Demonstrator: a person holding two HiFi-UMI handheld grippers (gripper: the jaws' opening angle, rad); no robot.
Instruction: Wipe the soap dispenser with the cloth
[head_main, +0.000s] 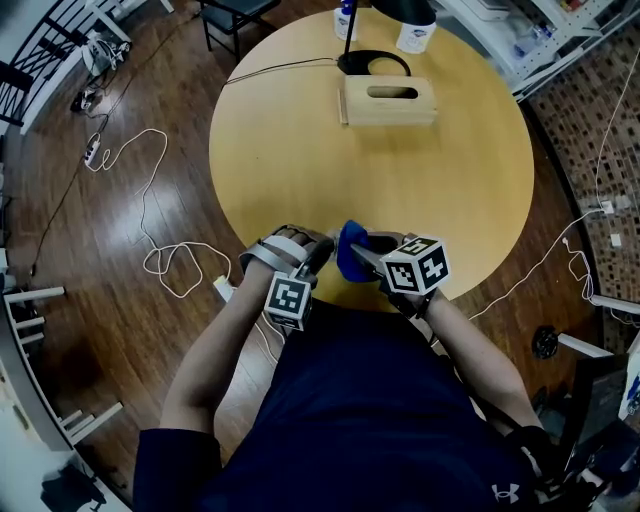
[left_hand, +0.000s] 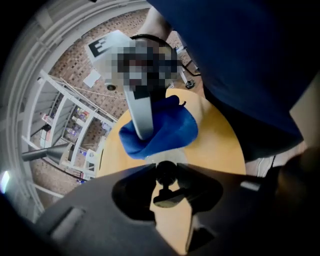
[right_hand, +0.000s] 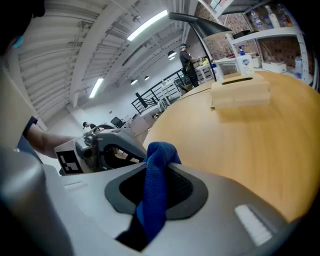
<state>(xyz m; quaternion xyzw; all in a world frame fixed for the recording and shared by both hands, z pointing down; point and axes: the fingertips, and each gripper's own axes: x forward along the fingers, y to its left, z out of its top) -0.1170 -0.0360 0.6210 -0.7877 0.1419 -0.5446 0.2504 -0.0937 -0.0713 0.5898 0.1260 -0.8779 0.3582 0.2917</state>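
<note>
Cloth (head_main: 352, 250) sits over the soap dispenser (left_hand: 165, 172) at your edge of the table (head_main: 300, 170). Tissue box (head_main: 388, 100) is across from you, bottles (head_main: 415, 35) behind it.

The head view is evenly lit, darker toward its corners, and the round table (head_main: 300, 150) carries a soft pale sheen and only faint shadows. Both gripper views bend strongly at the edges; in the right gripper view the ceiling lamps (right_hand: 147, 25) glare white, while in the left gripper view the left gripper (left_hand: 166, 172) is a dark, unfocused silhouette.
</note>
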